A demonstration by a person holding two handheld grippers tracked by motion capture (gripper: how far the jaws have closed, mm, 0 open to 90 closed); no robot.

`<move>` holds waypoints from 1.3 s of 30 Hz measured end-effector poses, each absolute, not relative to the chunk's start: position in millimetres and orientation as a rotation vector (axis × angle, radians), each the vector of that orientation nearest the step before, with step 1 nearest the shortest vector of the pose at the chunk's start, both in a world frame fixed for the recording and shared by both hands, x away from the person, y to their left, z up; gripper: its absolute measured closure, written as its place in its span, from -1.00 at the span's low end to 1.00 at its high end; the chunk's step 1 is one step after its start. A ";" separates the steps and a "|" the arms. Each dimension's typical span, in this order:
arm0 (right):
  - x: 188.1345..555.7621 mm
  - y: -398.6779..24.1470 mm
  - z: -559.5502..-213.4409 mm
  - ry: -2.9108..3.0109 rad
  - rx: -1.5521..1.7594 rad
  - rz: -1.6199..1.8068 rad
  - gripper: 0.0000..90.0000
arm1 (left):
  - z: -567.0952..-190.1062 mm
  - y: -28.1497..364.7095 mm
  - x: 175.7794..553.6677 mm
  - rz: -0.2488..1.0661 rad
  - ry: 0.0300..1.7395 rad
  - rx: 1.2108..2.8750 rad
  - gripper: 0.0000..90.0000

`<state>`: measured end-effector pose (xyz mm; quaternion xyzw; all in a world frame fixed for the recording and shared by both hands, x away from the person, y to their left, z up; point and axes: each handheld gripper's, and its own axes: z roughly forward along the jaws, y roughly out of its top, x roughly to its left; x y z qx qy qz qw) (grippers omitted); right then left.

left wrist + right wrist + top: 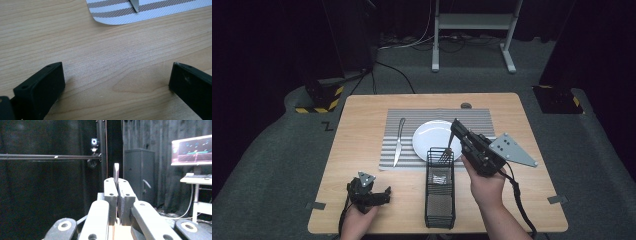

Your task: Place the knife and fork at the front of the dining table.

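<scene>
From above, the right tongs (455, 126) are tilted up over a white plate (432, 137) and the far end of a black wire basket (440, 192), clamped on the handle of a fork (445, 155) that hangs tines-down above the basket. A knife (399, 142) lies on the striped placemat (412, 117). The left tongs (382, 195) rest on the wooden counter (362, 120). The left gripper view shows those jaws spread wide over bare wood, the knife tip (135, 5) on the mat corner. The right gripper view shows its jaws pinched on the fork handle's end (116, 173).

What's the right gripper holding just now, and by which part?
The right gripper is shut on a fork, clamped by its handle end, tines hanging over the black wire basket.
</scene>
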<state>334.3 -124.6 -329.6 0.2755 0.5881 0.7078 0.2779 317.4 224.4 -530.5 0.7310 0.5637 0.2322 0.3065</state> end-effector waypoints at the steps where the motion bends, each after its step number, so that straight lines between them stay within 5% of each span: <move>1: 333.3 -127.1 -328.4 1.566 0.745 1.900 0.94 | -530.5 224.4 317.4 0.614 1.491 1.935 -0.99; 12: 337.4 -174.5 -331.5 1.496 0.832 1.832 0.94 | -530.5 224.3 317.5 0.615 1.491 1.936 -0.99; 25: 353.9 -250.3 -380.8 1.487 0.990 1.632 0.94 | -530.5 224.2 317.5 0.615 1.491 1.936 -0.99; 39: 390.8 -254.0 -425.5 1.566 1.089 1.515 0.94 | -530.5 224.2 317.5 0.616 1.491 1.936 -0.99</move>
